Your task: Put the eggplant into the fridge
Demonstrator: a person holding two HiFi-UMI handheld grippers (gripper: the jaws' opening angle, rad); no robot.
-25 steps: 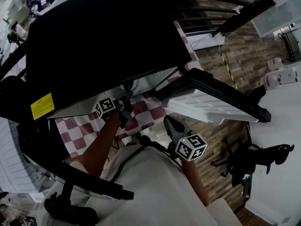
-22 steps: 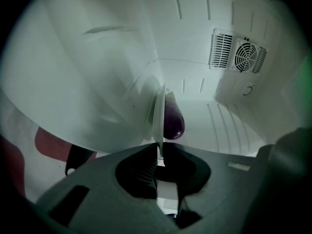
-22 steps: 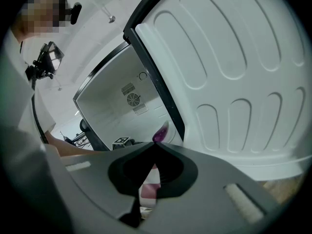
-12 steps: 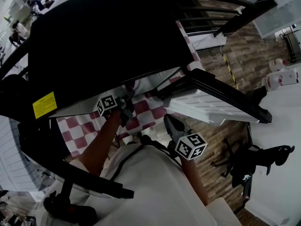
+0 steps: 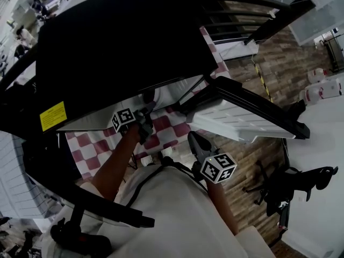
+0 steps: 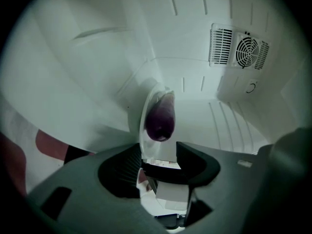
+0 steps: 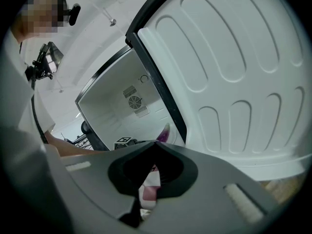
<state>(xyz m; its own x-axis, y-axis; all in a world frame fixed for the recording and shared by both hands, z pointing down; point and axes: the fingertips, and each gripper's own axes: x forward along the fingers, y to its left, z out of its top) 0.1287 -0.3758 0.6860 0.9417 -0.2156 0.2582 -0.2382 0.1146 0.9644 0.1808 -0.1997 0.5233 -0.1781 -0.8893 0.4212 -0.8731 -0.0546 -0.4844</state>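
Observation:
The purple eggplant (image 6: 160, 118) lies on the white floor inside the fridge (image 6: 97, 57), lengthwise and just ahead of my left gripper (image 6: 160, 149). That gripper's jaws are opening; a gap shows on each side and the pads do not press on the eggplant. In the head view my left gripper (image 5: 144, 117) reaches into the fridge's mouth under its black top (image 5: 118, 42). My right gripper (image 7: 153, 144) hangs back outside with its jaws together and nothing in them, facing the open door (image 7: 234, 82). The eggplant's tip (image 7: 165, 129) shows at the door's edge.
A fan vent (image 6: 239, 45) sits on the fridge's back wall. The open door (image 5: 242, 117) swings out to the right. A red-and-white checkered cloth (image 5: 86, 144) lies under the fridge. An office chair (image 5: 290, 181) stands on the wood floor at the right.

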